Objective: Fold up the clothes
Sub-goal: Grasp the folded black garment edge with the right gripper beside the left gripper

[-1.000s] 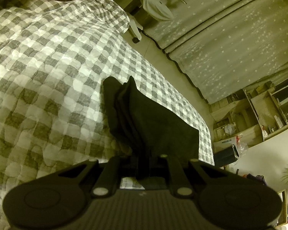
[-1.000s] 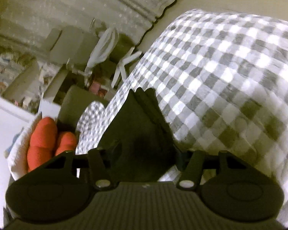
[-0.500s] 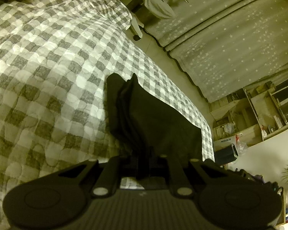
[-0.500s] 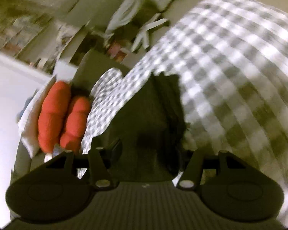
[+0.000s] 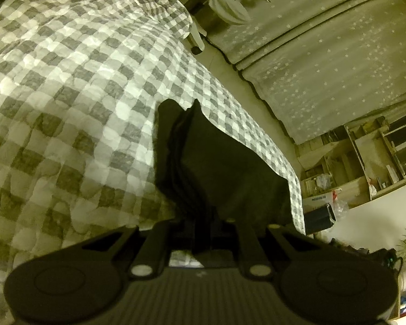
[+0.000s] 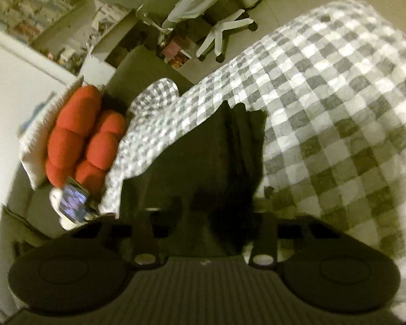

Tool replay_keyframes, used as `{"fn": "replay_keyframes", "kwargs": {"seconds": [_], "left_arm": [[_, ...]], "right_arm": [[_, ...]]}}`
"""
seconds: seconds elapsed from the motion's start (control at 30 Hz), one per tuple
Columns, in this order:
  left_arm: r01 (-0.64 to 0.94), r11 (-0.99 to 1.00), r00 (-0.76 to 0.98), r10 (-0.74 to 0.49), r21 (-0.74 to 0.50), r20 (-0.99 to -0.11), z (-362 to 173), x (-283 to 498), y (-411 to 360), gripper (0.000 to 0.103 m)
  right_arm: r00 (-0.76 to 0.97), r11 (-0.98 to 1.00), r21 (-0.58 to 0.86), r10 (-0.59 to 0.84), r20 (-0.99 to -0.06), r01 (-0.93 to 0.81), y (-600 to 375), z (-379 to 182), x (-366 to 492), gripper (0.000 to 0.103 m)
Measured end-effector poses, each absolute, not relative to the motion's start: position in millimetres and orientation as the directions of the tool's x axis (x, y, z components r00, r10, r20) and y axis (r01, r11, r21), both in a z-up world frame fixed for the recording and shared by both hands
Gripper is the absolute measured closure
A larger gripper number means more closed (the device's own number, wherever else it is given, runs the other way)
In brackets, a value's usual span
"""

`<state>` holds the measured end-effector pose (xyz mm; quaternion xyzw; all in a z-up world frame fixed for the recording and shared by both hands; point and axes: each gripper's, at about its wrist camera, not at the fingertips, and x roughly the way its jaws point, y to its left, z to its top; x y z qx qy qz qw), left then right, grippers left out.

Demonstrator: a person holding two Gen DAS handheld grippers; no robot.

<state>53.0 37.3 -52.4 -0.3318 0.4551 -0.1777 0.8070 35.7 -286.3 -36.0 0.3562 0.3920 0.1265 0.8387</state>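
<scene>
A black folded garment (image 5: 216, 162) lies bunched on the grey-and-white checked quilt (image 5: 67, 94), close to the bed's edge. My left gripper (image 5: 203, 224) is shut on the near end of it, with a pleat of black cloth pinched between the fingers. In the right wrist view the same garment (image 6: 203, 157) rises in front of my right gripper (image 6: 216, 216). That gripper's jaws are closing, with a dark bunch of the cloth between them, nearer the right finger. The dark picture does not show both pads pressing on it.
Red cushions (image 6: 75, 135) and a lit phone (image 6: 73, 203) sit at the head of the bed. An office chair (image 6: 224, 29) stands on the floor beyond the bed's edge. Starred curtains (image 5: 324, 54) and cluttered shelves (image 5: 365, 162) line the far side.
The right wrist view has rolled and shifted, so the cushions and the phone now show more fully on its left. The cloth between the right jaws looks narrower. The left gripper has kept its grip and its place.
</scene>
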Motion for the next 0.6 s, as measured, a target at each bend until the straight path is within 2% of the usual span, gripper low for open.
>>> {"fn": "replay_keyframes", "kwargs": {"seconds": [0.07,0.17,0.33,0.4,0.6], "left_arm": [[-0.014,0.714,0.52,-0.592,-0.7,-0.615,-54,54,37,0.094],[-0.023,0.707,0.517,-0.596,-0.707,-0.614,-56,56,39,0.091],[-0.038,0.669,0.527,-0.618,-0.742,-0.584,-59,68,51,0.086],[-0.032,0.67,0.528,-0.619,-0.742,-0.581,-61,73,50,0.084],[-0.003,0.685,0.523,-0.619,-0.728,-0.585,-64,81,42,0.08]], "right_arm": [[0.653,0.753,0.653,0.455,-0.606,0.082,-283,-39,35,0.087],[0.654,0.759,0.647,0.45,-0.608,0.079,-282,-40,36,0.088],[0.657,0.777,0.626,0.436,-0.615,0.07,-278,-38,36,0.088],[0.654,0.774,0.63,0.442,-0.614,0.067,-278,-38,36,0.082],[0.65,0.754,0.653,0.46,-0.605,0.074,-282,-40,38,0.079]]}}
